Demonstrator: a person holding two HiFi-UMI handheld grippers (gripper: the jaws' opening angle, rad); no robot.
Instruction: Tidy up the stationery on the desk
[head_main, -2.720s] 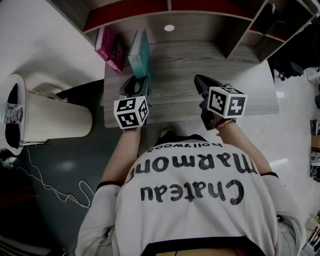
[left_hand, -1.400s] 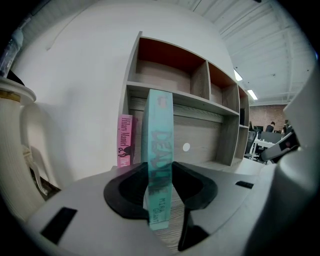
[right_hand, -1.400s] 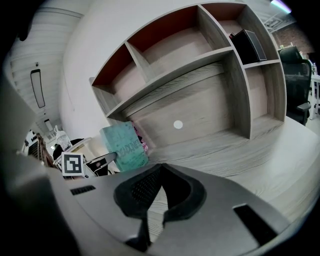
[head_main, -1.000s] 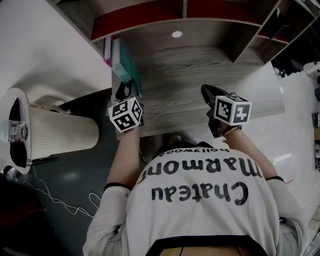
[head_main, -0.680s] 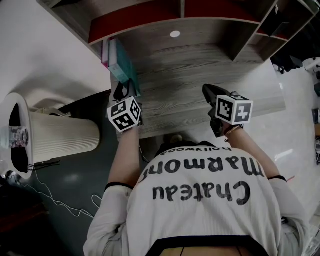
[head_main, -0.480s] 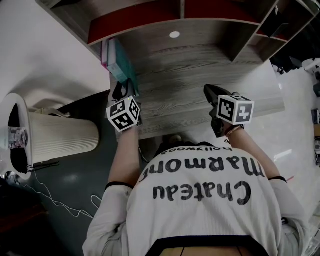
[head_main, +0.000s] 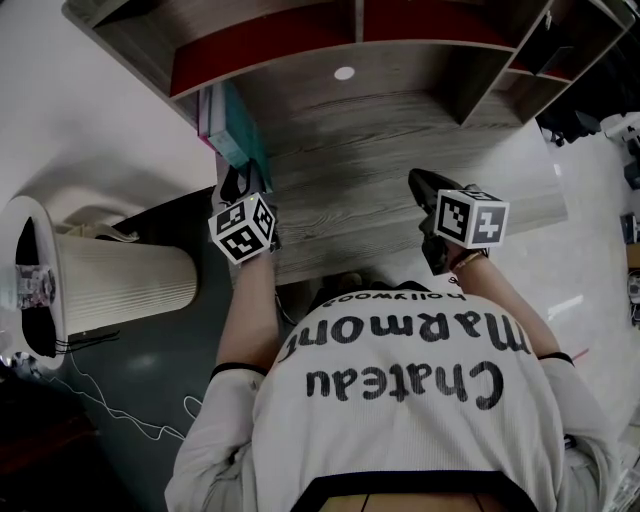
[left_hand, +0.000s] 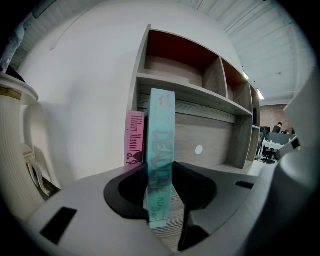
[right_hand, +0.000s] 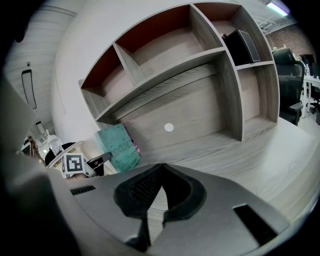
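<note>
One wood-grain desk under red-backed shelves; left gripper clamping teal book, right gripper shut

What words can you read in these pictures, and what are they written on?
"Hilary Mantel": on the spine of the pink book.
"DEAD": on the spine of the teal book; the letters after it are too dark and blurred to read.
"MIRA GRANT": at the bottom of that same spine.
"Chateau Marmon" and "Hollywood": on the back of the person's shirt, seen upside down.
</note>
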